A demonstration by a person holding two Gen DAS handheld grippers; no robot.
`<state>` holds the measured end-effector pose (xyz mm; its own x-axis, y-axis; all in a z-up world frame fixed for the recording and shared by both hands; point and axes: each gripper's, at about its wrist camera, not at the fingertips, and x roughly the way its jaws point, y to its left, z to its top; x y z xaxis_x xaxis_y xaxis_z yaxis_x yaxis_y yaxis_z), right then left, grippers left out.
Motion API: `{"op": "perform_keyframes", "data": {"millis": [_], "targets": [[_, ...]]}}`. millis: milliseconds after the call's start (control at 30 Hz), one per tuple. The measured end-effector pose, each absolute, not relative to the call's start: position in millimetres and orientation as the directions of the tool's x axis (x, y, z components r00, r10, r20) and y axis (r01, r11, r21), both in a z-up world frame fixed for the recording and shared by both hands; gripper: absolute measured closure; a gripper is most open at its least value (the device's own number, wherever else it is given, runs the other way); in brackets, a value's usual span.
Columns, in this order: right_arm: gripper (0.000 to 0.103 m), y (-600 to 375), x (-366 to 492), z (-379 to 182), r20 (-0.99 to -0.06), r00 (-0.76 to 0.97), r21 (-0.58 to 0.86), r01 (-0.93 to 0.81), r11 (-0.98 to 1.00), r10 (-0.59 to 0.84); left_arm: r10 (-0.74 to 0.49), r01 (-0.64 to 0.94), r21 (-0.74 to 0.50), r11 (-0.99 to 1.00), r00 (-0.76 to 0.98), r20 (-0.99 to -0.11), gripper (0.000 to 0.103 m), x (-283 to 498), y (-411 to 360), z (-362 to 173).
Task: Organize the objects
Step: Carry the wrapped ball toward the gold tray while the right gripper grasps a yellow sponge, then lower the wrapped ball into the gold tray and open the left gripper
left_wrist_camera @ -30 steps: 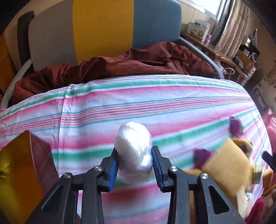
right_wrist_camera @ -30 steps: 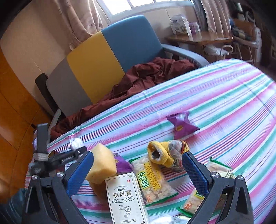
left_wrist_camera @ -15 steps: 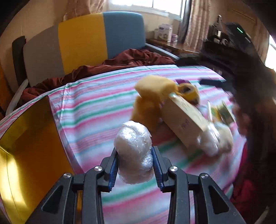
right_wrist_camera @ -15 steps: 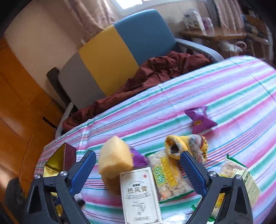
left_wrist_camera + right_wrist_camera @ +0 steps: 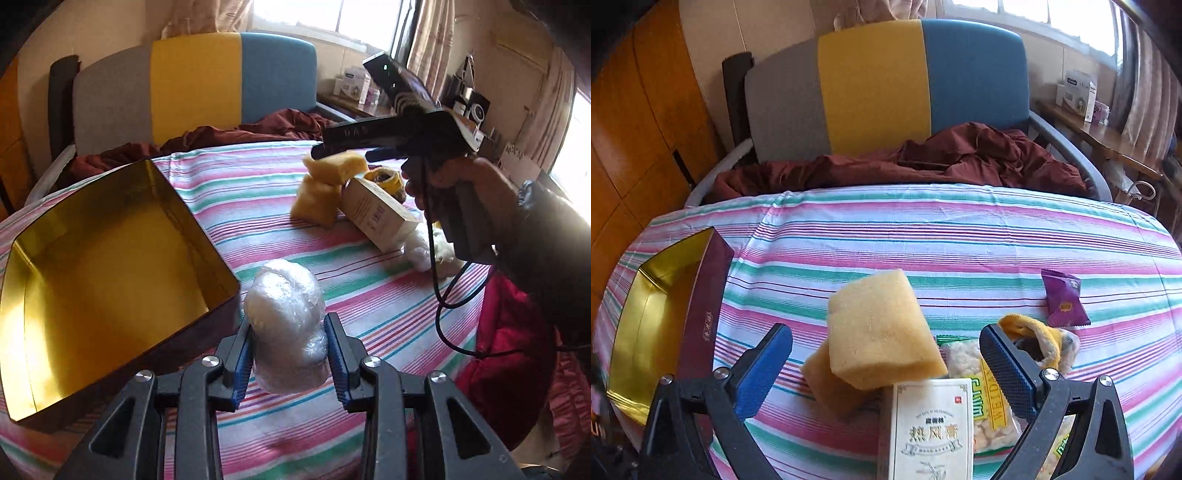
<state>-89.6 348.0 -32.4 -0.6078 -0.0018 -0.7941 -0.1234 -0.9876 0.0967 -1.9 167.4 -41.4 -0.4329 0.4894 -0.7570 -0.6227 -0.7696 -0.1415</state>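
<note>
Plastic-wrapped bundle (image 5: 284, 325), pinched by the left gripper (image 5: 288, 354), may slip before reaching the tin (image 5: 207, 236); right gripper (image 5: 886, 369) spread.

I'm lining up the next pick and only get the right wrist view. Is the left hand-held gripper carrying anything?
Observer: Yes, the left hand-held gripper is shut on a white plastic-wrapped bundle.
Operator: Where is it relative to the gold tin?
Observer: Just beside the tin's near right corner, over the striped cloth, not over the opening.
Operator: Anything inside the tin? I only see a sliver of it.
Observer: Its gold floor shows bare in the left wrist view.
</note>
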Motion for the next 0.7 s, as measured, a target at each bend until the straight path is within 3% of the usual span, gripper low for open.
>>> {"op": "perform_keyframes", "data": {"millis": [33,67,100,300,467,600,700], "targets": [[0.014,345.5,-91.5,-33.3,-0.799,-0.601,0.094,-0.114,-0.989,-0.007,0.493,-0.614,-0.151,-0.775,-0.438,-0.752,0.067,-2.0,161.3,-39.7],[0.041,342.5,-93.9,-34.3,-0.809,-0.588,0.091,-0.103,-0.99,-0.013,0.494,-0.605,-0.157,-0.78,-0.442,-0.749,0.067,-2.4,157.2,-39.0],[0.048,339.8,-93.9,-35.0,-0.815,-0.58,0.077,-0.1,-0.992,-0.005,0.495,-0.597,-0.166,-0.785,-0.443,-0.748,0.067,-3.1,152.8,-38.5],[0.053,324.6,-82.6,-29.0,-0.806,-0.591,0.009,-0.069,-0.998,0.034,0.486,-0.547,-0.189,-0.815,-0.471,-0.736,0.067,-6.0,130.5,-35.0],[0.054,290.8,-56.1,-9.3,-0.756,-0.653,0.021,0.047,-0.999,-0.047,0.476,-0.505,-0.201,-0.839,-0.504,-0.721,0.067,-6.8,111.8,-30.0],[0.054,249.4,-38.6,-27.8,-0.795,-0.589,0.017,0.22,-0.975,-0.147,0.453,-0.468,-0.197,-0.861,-0.531,-0.716,0.067,-6.5,96.4,-27.3],[0.054,230.1,-31.9,-60.6,-0.847,-0.514,-0.013,0.276,-0.961,-0.136,0.431,-0.435,-0.196,-0.879,-0.547,-0.718,0.067,-8.0,84.1,-26.7]]}}
